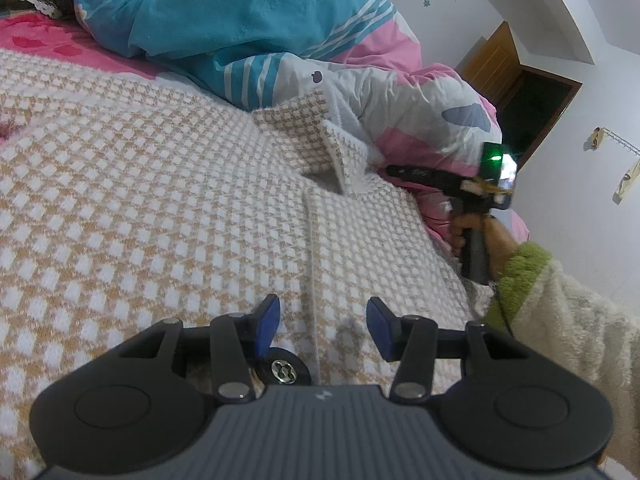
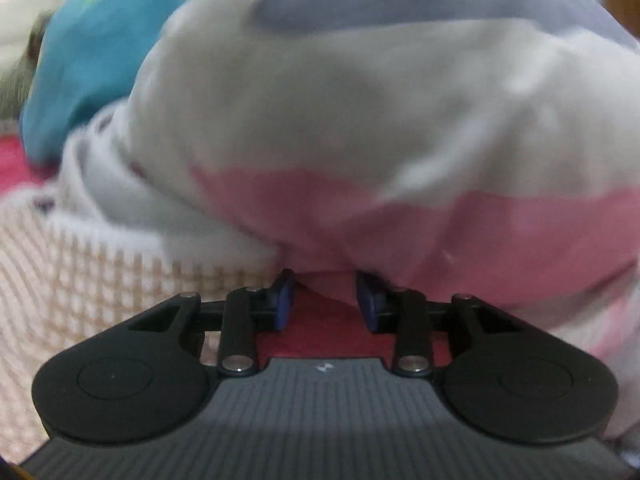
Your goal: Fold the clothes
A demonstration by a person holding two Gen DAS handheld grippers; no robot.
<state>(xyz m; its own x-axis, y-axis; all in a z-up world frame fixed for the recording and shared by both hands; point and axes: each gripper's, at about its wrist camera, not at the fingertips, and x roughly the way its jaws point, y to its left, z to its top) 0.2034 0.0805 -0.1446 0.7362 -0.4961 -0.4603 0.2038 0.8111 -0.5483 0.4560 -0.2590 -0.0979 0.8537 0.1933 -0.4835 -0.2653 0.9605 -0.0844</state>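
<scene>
tan-and-white checked knit, a garment (image 1: 168, 184) spread flat, covers the near part of the bed, its buttoned front edge running away from the left gripper (image 1: 323, 326). that gripper hovers low over the knit, blue pads (image 1: 267, 322) spread with nothing between them; one dark button (image 1: 283, 370) lies just under the left pad. open cloth stretches wide to the left, up to the pink sheet (image 1: 52, 36) along the far left edge. the garment's collar (image 1: 320, 140) stands folded up at its far end, touching the heaped quilt (image 1: 248, 20) in teal, pink and grey-white. at the bed's right edge the right gripper (image 1: 394, 170) points its tip at the collar's edge, held by a hand (image 1: 486, 240) in a green-cuffed fleecy sleeve (image 1: 560, 304). its own blurred view shows its fingers (image 2: 283, 300) parted, tips against the pink of the quilt, nothing pinched. no writing is readable. beyond, a wooden door (image 1: 496, 64) stands open in a pale wall.
</scene>
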